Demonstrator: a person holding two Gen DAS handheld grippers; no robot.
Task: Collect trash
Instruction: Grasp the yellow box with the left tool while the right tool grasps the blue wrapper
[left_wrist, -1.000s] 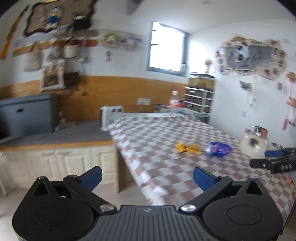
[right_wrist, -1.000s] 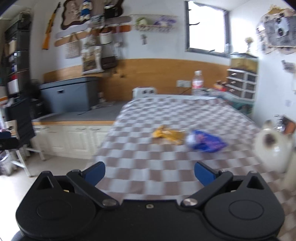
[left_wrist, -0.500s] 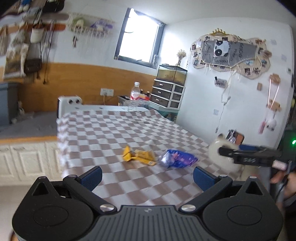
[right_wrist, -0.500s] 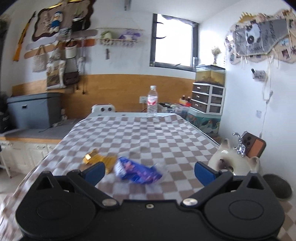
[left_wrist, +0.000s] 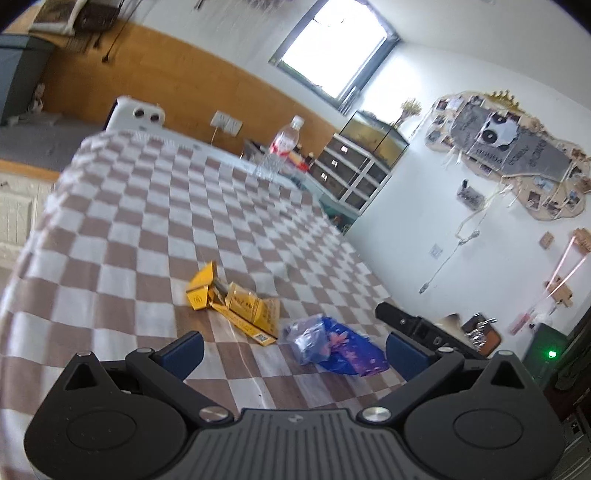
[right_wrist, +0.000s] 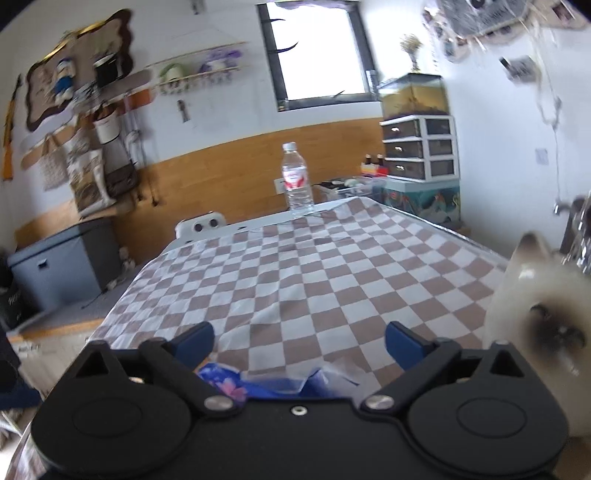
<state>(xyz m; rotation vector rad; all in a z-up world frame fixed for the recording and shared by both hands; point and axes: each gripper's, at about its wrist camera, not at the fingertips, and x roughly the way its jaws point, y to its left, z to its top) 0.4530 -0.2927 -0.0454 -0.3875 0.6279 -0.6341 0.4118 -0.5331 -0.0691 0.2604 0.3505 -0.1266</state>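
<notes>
Right gripper (right_wrist: 299, 341), closing slightly, half hides blue wrapper (right_wrist: 236, 384).

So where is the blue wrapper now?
In the left wrist view, the blue wrapper lies on the checkered tablecloth, just right of the yellow carton, near the table's front edge.

Our left wrist camera looks tilted along the checkered table (left_wrist: 147, 229) from its near edge, close above it. Our right wrist camera sits nearer the table's right edge, facing the far-edge bottle (right_wrist: 297, 177); both share that bottle.
</notes>
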